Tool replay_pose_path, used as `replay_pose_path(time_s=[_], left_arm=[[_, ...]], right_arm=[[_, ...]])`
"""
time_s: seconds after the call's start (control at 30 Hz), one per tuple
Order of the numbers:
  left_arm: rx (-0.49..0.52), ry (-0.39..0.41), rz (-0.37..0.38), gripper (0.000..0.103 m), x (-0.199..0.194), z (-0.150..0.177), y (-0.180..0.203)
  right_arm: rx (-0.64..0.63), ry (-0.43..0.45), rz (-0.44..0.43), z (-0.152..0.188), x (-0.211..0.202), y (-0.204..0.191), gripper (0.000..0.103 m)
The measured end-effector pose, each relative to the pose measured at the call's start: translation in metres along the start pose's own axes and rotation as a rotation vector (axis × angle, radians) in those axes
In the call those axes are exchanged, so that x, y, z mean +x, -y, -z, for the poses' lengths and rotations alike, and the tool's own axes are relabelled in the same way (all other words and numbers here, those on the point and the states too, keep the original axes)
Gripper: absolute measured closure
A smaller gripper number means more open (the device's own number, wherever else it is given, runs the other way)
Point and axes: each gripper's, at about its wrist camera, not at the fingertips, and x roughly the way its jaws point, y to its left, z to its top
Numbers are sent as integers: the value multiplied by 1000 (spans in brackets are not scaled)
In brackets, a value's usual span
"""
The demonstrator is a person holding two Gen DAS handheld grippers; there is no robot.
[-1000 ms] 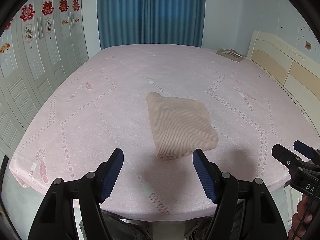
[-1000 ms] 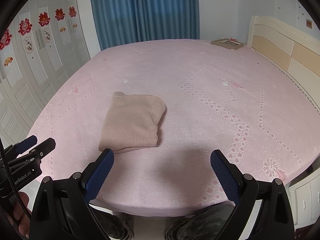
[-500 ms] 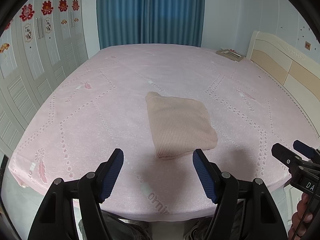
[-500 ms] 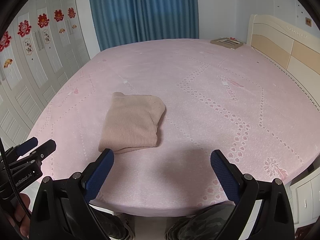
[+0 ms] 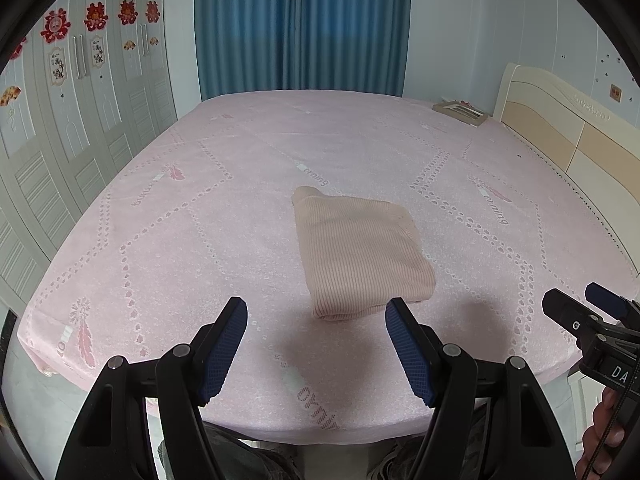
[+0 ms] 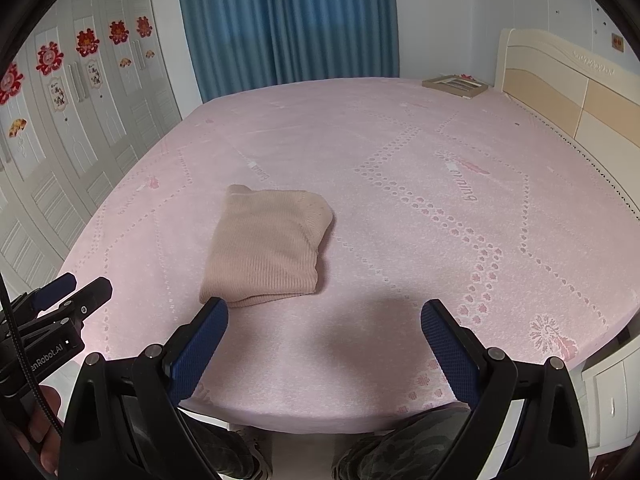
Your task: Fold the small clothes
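A beige ribbed knit garment [image 5: 360,252] lies folded into a compact rectangle on the pink bed cover [image 5: 200,240], a little way in from the near edge. My left gripper [image 5: 316,312] hovers just short of its near edge, jaws wide apart with nothing between them. In the right wrist view the same garment [image 6: 266,246] sits ahead and to the left of my right gripper [image 6: 324,312], which is open and empty over bare cover. Each gripper shows at the side of the other's view, the right gripper [image 5: 580,312] and the left gripper [image 6: 76,288].
The bed [image 6: 440,220] fills both views. A cream headboard [image 5: 568,136] runs along the right, a flat framed item [image 5: 460,112] lies at the far right corner. White wardrobe doors [image 5: 80,120] stand left, blue curtains [image 5: 300,24] behind. A person's legs [image 6: 400,448] are below the near edge.
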Motion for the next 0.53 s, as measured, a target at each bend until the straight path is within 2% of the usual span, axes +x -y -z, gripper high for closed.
replay_pose_path(time_s=[0.53], left_arm=[[-12, 16, 9, 32, -5, -3, -4]], right_arm=[[4, -2, -8, -3, -1, -3, 7]])
